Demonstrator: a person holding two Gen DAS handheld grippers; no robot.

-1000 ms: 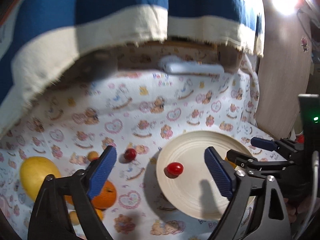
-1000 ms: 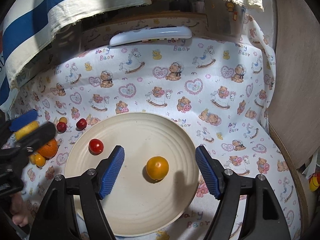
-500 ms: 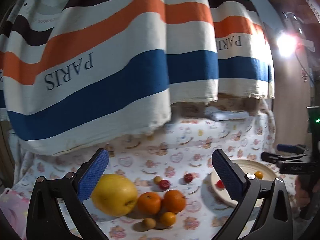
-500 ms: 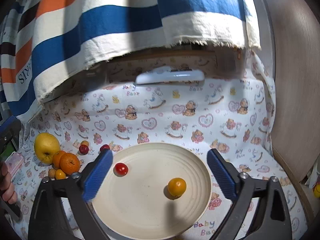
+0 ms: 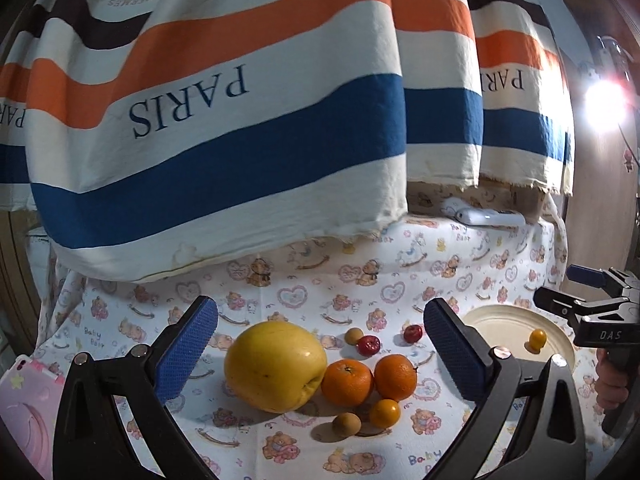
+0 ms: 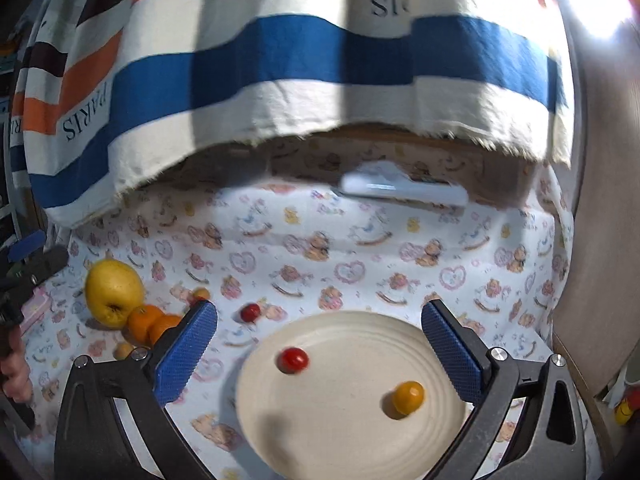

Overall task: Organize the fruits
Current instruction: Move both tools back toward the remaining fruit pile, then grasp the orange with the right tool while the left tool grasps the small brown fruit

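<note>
In the left wrist view my left gripper [image 5: 320, 354] is open and empty, above a fruit pile: a big yellow apple [image 5: 275, 366], two oranges [image 5: 347, 377] [image 5: 395, 376], a small orange fruit [image 5: 384, 413], a brown one [image 5: 346, 424] and two red ones [image 5: 368, 345] [image 5: 413, 333]. The cream plate [image 5: 504, 322] lies to the right. In the right wrist view my right gripper [image 6: 320, 354] is open and empty over the plate [image 6: 340, 420], which holds a red tomato [image 6: 293, 359] and a small orange fruit [image 6: 408, 397].
A striped "PARIS" towel [image 5: 240, 128] hangs over the back of the bear-print cloth [image 5: 320, 288]. A white remote [image 5: 490, 217] lies at the back. A pink item [image 5: 24, 412] lies at the left edge. A wooden panel [image 6: 600, 240] stands on the right.
Both grippers have pulled back and up from the plate. The left one swung left from the plate to the fruit pile. Both stayed open.
</note>
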